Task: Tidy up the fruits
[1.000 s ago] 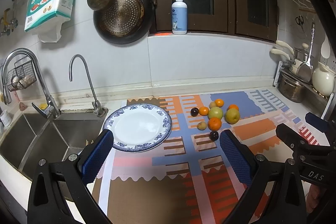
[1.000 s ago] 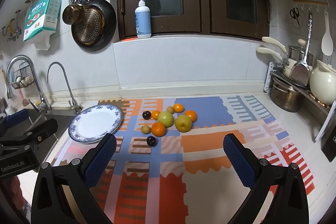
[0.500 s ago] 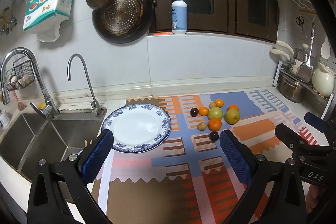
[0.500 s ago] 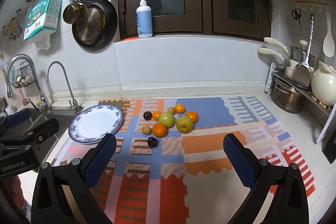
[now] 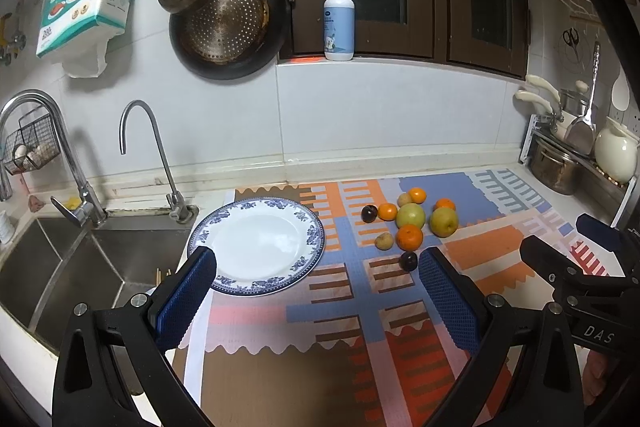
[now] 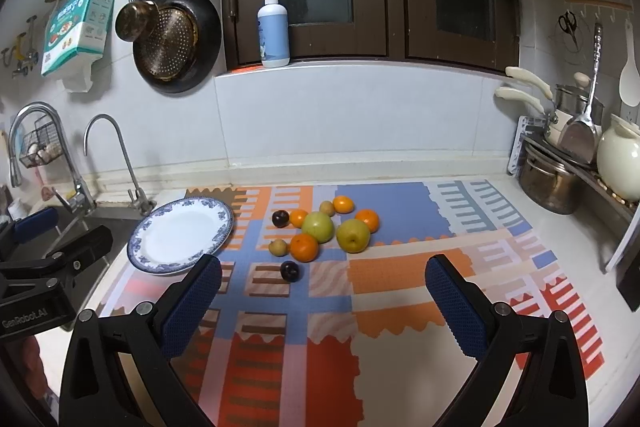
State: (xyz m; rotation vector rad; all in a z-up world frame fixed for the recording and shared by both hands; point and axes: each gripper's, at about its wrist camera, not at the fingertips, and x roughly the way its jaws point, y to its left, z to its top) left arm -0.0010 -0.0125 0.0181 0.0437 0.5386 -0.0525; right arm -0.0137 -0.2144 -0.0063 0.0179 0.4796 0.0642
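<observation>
A cluster of fruit lies on the patterned mat (image 5: 280, 367): a green apple (image 5: 410, 215), a yellow pear (image 5: 443, 221), several oranges such as one at the front (image 5: 409, 237), two dark plums (image 5: 408, 261) and small yellowish fruits (image 5: 384, 241). An empty blue-rimmed white plate (image 5: 260, 245) sits left of them. My left gripper (image 5: 316, 295) is open and empty, above the mat near the plate. My right gripper (image 6: 322, 301) is open and empty, in front of the fruit (image 6: 318, 227); the plate (image 6: 180, 235) is to its left.
A steel sink (image 5: 60, 267) with two taps (image 5: 148, 131) lies left of the plate. A rack with pots (image 6: 556, 179) and a cream kettle (image 6: 620, 159) stands at the right. A soap bottle (image 6: 273, 31) is on the window ledge; pans hang on the wall.
Both grippers drifted slightly; the view shifted a little. The fruit and plate have not moved, and both grippers stay open.
</observation>
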